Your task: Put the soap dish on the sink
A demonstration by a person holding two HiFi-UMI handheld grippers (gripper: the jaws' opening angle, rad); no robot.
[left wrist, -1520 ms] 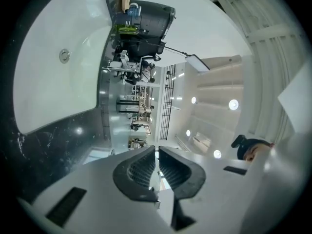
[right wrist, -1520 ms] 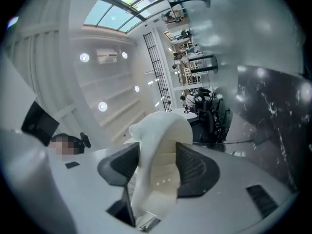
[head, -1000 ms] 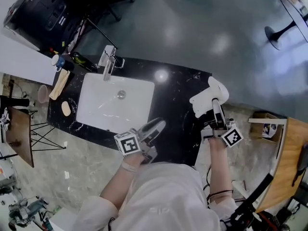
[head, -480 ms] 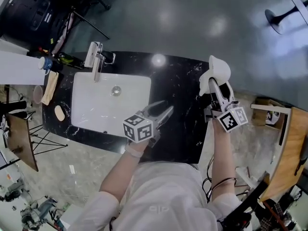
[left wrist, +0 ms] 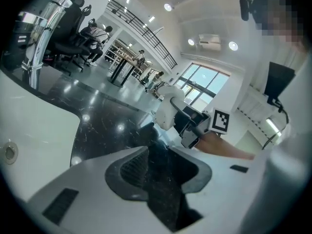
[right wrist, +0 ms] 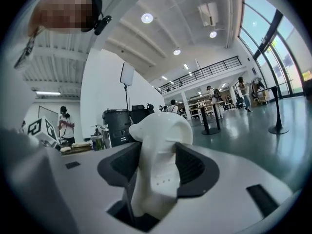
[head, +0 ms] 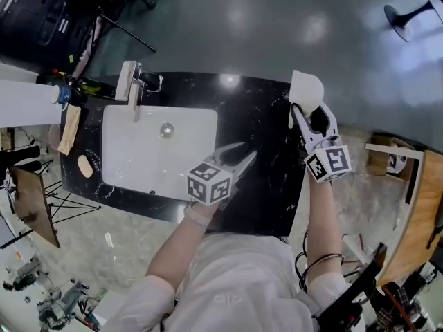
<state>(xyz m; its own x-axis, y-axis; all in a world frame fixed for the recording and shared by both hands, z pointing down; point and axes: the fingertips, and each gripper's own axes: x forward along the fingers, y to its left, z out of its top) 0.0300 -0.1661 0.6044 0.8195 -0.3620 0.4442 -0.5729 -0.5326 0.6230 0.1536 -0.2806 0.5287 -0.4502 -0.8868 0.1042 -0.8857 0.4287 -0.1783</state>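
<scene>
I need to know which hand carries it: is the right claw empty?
No, the right claw is shut on the white soap dish, which stands between its pads.

You have a black speckled counter in front of you, with a chrome tap at its far edge. At its left end lie a pale oval bar and a long wooden piece. Just behind them stand a blue-topped cup and a green bottle. A big black bin stands beyond that corner, and the floor is glossy grey.
</scene>
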